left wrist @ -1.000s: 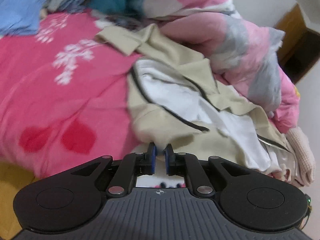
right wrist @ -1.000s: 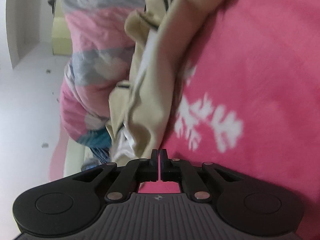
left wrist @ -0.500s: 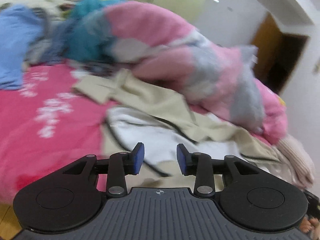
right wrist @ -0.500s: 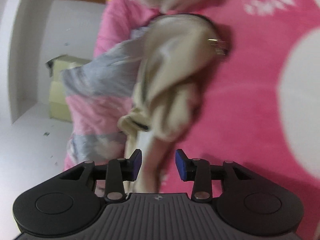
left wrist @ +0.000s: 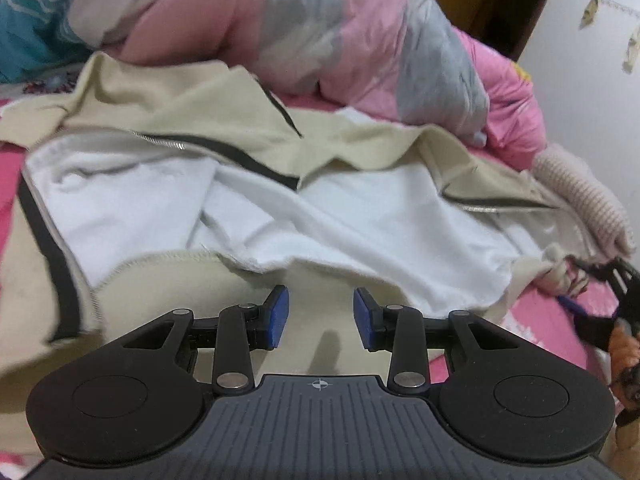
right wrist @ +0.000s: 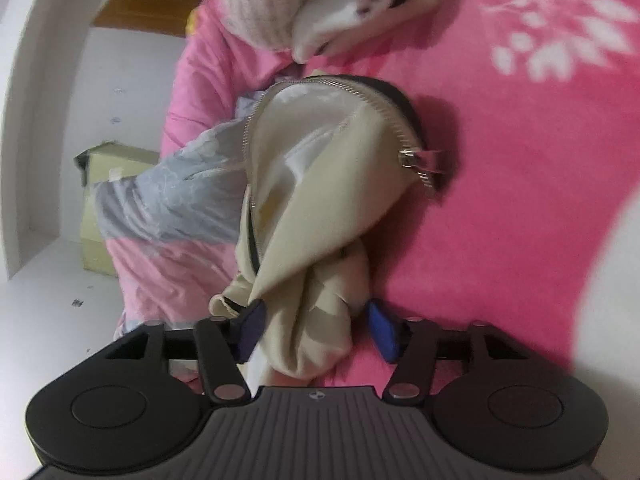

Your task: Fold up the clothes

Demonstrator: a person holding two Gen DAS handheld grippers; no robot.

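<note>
Bunching jacket (right wrist: 316, 216) hides right gripper (right wrist: 318, 330) gap — blurred.

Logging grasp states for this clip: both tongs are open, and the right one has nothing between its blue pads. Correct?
Not quite. Both tongs are open, but the right wrist view shows a bunched fold of the beige zip-up jacket with white lining lying between the right tongs' blue pads. Only the left tongs are empty.
</note>
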